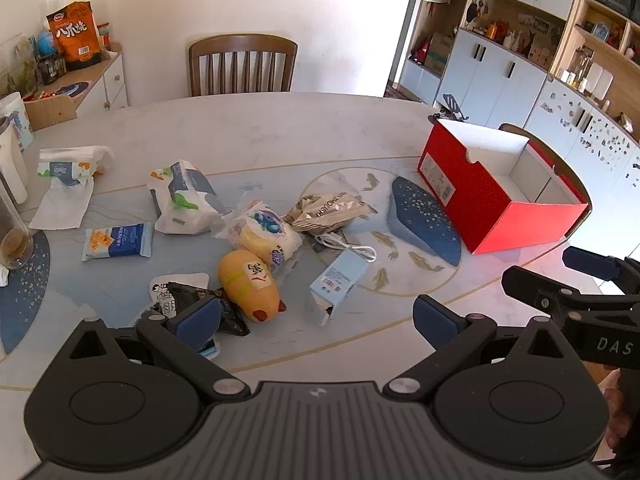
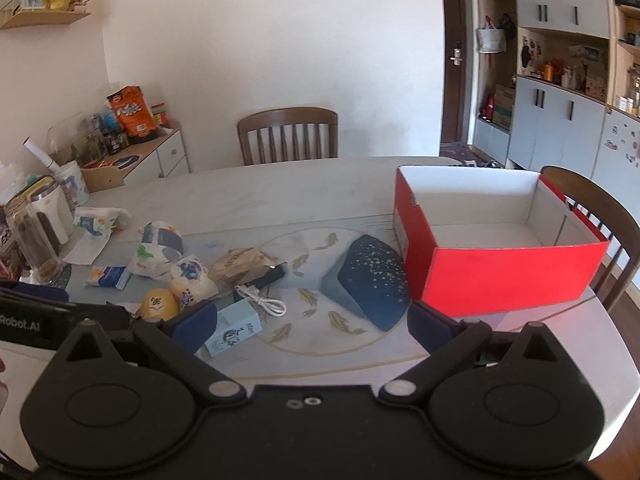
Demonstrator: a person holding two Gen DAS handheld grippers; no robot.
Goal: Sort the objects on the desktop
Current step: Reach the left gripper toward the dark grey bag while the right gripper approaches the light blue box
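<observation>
1. The left gripper (image 1: 316,318) is held low over the near edge of the surface (image 1: 248,128); its fingers (image 1: 198,322) are spread wide and nothing is held between them. The left-hand pad sits in front of a dark snack packet (image 1: 200,300) at the lower left of the left wrist view; contact cannot be confirmed.

2. The right gripper (image 2: 312,326) is likewise spread and empty. It is also seen at the right edge of the left wrist view.

3. The items for sorting are clustered left of centre in both views: a yellow pig-shaped toy (image 1: 250,288), a bagged blueberry bun (image 1: 266,236), a pale blue carton (image 1: 336,284), a white cable (image 1: 352,246), a crumpled silver packet (image 1: 328,210), a blue biscuit packet (image 1: 118,242) and two soft tissue packs (image 1: 184,200), (image 1: 68,166).

4. A red box (image 2: 504,276), open and apparently empty, stands at the right of each view, well apart from the cluster; it is judged the likely destination.

5. Handling, as judged: all items appear light. The toy looks rounded and smooth, so a grip across its middle is advised. The bun is soft and its film slippery; light pressure is indicated. The carton is stiff but open at one end; its flat sides should be taken. The cable is limp and should be taken at its coil.
</observation>
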